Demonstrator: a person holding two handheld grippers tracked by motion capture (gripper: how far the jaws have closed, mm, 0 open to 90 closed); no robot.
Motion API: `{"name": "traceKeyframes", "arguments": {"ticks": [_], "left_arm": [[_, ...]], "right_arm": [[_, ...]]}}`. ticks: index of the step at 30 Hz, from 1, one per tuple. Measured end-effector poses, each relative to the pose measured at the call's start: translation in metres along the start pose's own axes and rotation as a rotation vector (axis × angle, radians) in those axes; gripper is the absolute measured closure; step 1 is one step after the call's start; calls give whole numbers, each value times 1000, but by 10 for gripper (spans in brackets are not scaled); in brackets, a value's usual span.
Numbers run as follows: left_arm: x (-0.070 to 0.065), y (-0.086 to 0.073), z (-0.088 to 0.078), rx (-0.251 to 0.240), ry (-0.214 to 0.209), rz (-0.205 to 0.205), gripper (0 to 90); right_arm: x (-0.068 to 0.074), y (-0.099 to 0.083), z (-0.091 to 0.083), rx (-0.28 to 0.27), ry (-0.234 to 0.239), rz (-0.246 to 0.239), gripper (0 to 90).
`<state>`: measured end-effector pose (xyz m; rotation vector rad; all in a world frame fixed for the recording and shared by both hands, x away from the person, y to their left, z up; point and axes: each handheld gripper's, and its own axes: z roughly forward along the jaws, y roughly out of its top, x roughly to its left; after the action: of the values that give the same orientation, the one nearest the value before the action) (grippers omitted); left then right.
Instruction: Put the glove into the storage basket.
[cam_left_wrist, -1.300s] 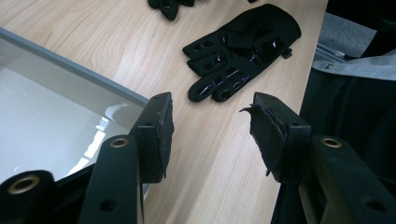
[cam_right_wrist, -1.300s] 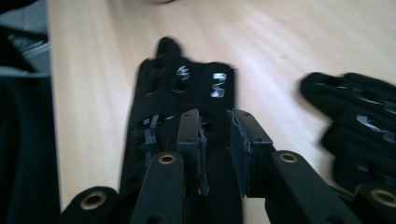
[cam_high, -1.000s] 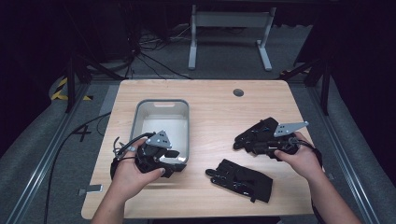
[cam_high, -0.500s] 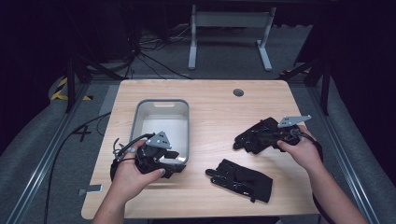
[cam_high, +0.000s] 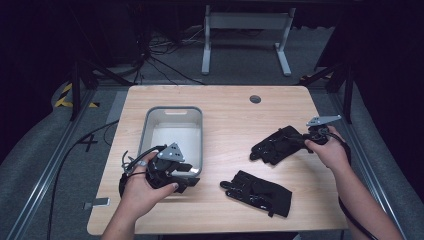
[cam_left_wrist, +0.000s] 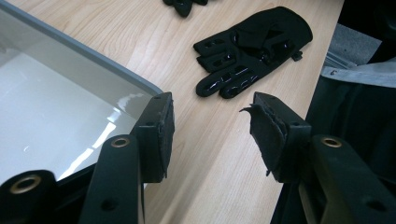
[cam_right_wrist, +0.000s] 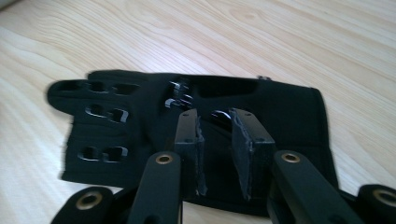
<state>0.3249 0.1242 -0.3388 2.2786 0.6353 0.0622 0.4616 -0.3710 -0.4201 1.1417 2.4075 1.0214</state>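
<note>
The right gripper (cam_high: 292, 141) lies low over a black glove (cam_high: 274, 145), jaws a narrow gap apart at a raised fold of its back; whether they pinch it I cannot tell. The glove's fingers run ahead and left of the jaws. The left gripper (cam_high: 186, 176), open and empty, rests at the bin (cam_high: 148, 127), well apart.

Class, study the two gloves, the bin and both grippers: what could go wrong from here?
1. The right gripper pinches only a fold of the far glove, so it might slip out.
2. The left gripper hangs open over the bin rim and could knock it.
3. The near glove lies close to the table edge.
</note>
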Motion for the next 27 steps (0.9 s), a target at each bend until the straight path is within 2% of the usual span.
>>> {"name": "traceKeyframes", "arguments": {"ticks": [6, 8, 13, 23, 27], "left_arm": [[-2, -4, 0, 3, 8, -7, 502], [-2, -4, 0, 4, 7, -7, 503], [-1, -3, 1, -1, 3, -8, 503], [-1, -3, 1, -7, 0, -3, 503], [-2, -5, -2, -8, 9, -8, 503]], "right_arm": [[-9, -9, 8, 28, -9, 23, 736], [-8, -15, 13, 44, -1, 35, 745], [-7, -18, 15, 45, -3, 42, 755], [-3, -6, 12, 47, -3, 7, 741], [-7, 7, 16, 46, -7, -13, 705]]}}
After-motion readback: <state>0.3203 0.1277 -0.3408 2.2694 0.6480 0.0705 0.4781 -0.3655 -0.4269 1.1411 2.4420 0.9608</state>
